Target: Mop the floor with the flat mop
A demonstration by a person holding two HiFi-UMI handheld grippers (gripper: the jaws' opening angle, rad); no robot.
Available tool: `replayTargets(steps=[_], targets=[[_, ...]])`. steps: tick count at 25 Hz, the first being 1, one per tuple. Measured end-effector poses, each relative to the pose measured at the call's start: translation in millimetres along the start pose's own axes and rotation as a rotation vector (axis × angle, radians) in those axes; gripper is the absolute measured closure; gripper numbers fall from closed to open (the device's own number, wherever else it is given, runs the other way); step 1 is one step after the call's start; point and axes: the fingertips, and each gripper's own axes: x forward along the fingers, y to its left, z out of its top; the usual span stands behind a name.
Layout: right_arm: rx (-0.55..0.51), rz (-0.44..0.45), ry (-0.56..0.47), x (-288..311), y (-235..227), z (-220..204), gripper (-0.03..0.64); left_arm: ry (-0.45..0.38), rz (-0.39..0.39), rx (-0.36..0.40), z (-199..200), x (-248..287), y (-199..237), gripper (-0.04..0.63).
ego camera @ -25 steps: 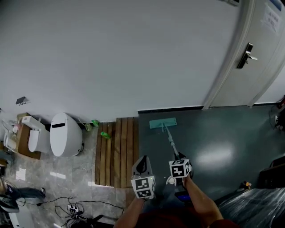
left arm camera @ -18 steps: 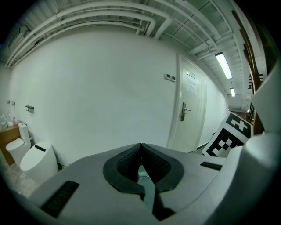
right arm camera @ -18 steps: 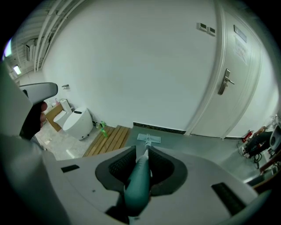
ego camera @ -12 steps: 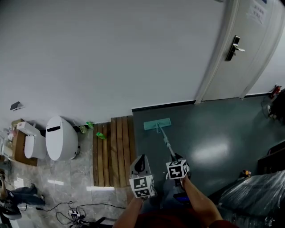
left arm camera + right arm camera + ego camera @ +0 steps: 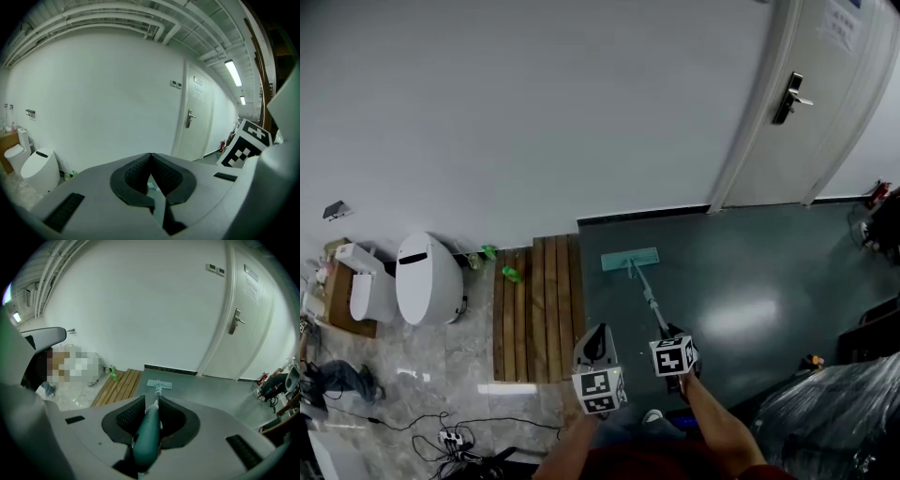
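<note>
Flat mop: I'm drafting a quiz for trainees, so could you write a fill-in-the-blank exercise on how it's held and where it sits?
The right gripper is shut on the ___ of the mop.
The left gripper is shut and holds ___.
The mop head rests on the dark ___, right of the wooden slats.
Missing words: handle; nothing; floor.

White door (image 5: 830, 112) with a metal lever handle (image 5: 791, 94) over on the right, looks closed. Wooden slat mat (image 5: 536, 314) runs up to the wall, with a green bottle (image 5: 512, 275) lying on it. White toilet (image 5: 428, 277) just left of that, cardboard box (image 5: 336, 302) further along, cables (image 5: 455, 433) tangled on the tiles, plastic sheeting (image 5: 834, 422) bunched up far right.
</note>
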Motion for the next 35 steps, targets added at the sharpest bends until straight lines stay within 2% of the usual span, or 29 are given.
replayTargets(steps=[15,26,35], targets=[[-0.007,0.047,-0.01,-44,-39,-64,0.518,0.001,0.013,0.058,-15,-43,-87,0.581],[0.008,0.062,-0.016,-84,-40,-116,0.518,0.003,0.045,0.069,-34,-107,-119,0.58],[0.001,0.063,-0.016,-112,-14,-168,0.518,0.02,0.071,0.053,-70,-167,-124,0.581]])
